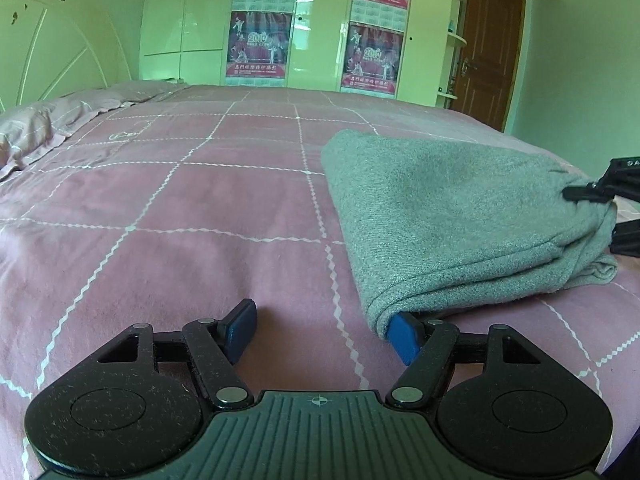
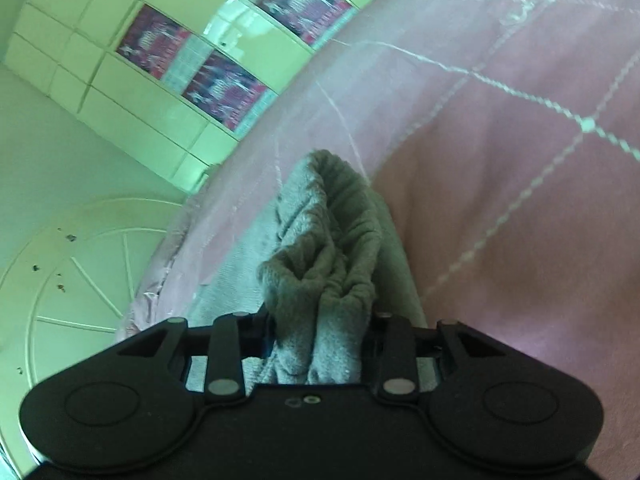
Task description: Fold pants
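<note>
Left wrist: left gripper (image 1: 324, 330) low, jaws apart; right gripper (image 2: 320, 340) clamps pants (image 1: 452, 216).

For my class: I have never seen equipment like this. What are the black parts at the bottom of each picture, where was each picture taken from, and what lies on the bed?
Each black part is a hand-held two-finger gripper carrying a wide-angle camera that looks along its fingers. One picture comes from the left gripper, the other from the right gripper. Folded grey pants lie on a pink checked bedspread. The left gripper is open, with one blue pad tucked under the near corner of the pants. The right gripper is closed on the bunched waistband end. A wardrobe with posters and a brown door stand behind.
</note>
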Demonstrator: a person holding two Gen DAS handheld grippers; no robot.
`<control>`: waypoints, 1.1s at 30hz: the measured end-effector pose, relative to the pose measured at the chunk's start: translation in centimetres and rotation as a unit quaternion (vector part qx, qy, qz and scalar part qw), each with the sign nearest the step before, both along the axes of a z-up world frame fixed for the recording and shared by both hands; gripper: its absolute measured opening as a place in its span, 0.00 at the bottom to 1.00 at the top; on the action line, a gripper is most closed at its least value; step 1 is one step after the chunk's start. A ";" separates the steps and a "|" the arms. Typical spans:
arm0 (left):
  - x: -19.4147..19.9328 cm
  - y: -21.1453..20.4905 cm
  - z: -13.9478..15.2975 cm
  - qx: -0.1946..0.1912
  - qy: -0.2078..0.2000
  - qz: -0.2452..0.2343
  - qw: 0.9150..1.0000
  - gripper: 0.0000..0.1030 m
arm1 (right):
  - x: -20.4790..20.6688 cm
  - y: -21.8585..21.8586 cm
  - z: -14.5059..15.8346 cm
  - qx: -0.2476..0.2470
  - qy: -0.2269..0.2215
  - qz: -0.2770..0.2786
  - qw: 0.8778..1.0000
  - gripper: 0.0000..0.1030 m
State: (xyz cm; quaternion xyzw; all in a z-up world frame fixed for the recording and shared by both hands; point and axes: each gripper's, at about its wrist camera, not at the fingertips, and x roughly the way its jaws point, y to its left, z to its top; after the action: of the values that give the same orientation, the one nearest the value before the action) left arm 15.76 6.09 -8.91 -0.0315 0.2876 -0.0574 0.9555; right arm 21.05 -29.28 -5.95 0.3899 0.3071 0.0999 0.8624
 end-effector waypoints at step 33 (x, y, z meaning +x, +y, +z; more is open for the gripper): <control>-0.8 3.1 4.3 0.014 0.016 -0.021 1.000 0.72 | -3.2 -0.9 5.1 -0.128 -0.044 0.005 0.991 0.78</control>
State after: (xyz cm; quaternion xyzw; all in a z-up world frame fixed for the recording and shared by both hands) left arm 15.00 9.19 -4.59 -0.0135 0.3039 -0.0727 0.9498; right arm 17.89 -30.18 -0.88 0.2698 0.2807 0.0810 0.9175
